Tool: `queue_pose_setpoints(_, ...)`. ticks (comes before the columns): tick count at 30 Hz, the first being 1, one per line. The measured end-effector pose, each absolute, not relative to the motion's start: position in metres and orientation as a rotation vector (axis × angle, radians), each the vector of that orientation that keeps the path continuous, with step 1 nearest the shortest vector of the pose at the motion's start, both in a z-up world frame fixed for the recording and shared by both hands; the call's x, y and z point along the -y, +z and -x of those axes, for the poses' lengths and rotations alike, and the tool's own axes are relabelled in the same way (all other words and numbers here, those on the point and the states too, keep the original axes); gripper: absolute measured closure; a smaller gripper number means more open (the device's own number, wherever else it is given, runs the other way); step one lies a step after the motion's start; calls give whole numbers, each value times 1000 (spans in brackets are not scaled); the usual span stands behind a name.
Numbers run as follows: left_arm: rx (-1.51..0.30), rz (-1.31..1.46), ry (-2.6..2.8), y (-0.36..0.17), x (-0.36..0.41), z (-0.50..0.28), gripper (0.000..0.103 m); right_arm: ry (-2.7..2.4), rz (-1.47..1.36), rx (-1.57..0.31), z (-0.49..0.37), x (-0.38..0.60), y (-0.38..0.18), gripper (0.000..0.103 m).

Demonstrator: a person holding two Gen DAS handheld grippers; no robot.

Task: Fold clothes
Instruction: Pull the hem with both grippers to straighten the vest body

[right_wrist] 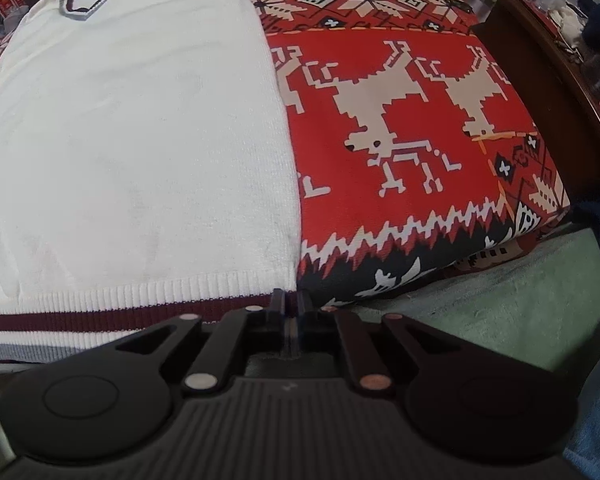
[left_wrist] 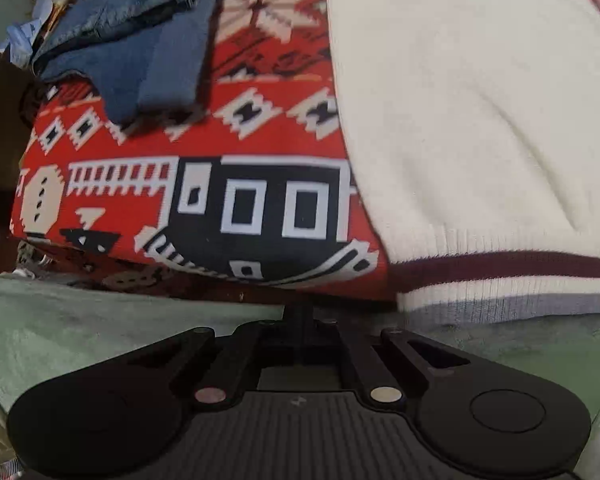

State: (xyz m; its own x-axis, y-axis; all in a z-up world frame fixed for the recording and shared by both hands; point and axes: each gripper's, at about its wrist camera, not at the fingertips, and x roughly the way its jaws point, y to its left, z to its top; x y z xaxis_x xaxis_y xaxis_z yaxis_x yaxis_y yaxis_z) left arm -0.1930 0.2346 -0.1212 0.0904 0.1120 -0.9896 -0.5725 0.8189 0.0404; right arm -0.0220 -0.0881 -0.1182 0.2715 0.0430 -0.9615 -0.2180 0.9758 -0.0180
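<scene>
The white knitted vest (right_wrist: 132,128) lies flat on the red patterned blanket (right_wrist: 400,92), looks soft, light and limp, and is best taken at its ribbed hem (right_wrist: 140,300), where the right gripper (right_wrist: 290,300) pinches the corner and the left gripper (left_wrist: 299,312) is pressed together.

Your left hand-held gripper (left_wrist: 299,312) points down at the near edge of the red patterned blanket (left_wrist: 204,208), its two black fingers pressed together with nothing visibly between them. Just to its right lies the white sweater (left_wrist: 468,120), spread flat on the blanket, its ribbed hem with a maroon stripe and a grey edge hanging over the blanket's edge. Whether the fingertips touch the hem, you cannot tell. At the far left, folded jeans (left_wrist: 140,40) lie on the blanket, well apart from the sweater. A green cover (left_wrist: 80,320) shows below the blanket.
</scene>
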Motion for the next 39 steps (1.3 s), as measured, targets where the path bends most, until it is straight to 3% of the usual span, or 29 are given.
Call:
queue_pose_setpoints(7, -1222, 527, 437, -78, -246, 207, 95, 195, 97, -1189, 19, 96, -85, 69)
queue_pose_setpoints(9, -1174, 557, 415, -65, -248, 209, 83, 216, 63, -1154, 17, 95, -72, 60)
queue_pose_setpoints(11, -1124, 584, 392, -53, -250, 211, 62, 248, 49, -1111, 17, 90, -58, 53)
queue_pose_setpoints(14, -1086, 595, 363, -46, -247, 209, 41, 299, 38, -1054, 20, 82, -39, 38)
queue_pose_setpoints(15, -1089, 595, 362, -48, -246, 208, 40, 318, 34, -1053, 21, 79, -38, 34)
queue_pose_setpoints(18, -1153, 612, 374, -69, -246, 205, 47, 346, 44, -1082, 27, 73, -43, 34)
queue_pose_setpoints(22, -1227, 635, 359, -101, -247, 198, 62, 328, 64, -1129, 31, 80, -70, 36)
queue_pose_setpoints(34, -1254, 698, 295, -122, -247, 183, 62, 258, -25, -1281, 20, 112, -130, 49)
queue_pose_setpoints(36, -1253, 707, 285, -122, -247, 184, 66, 267, -38, -1310, 19, 111, -136, 54)
queue_pose_setpoints(39, -1255, 685, 258, -118, -242, 184, 86, 276, -77, -1340, 19, 113, -144, 62)
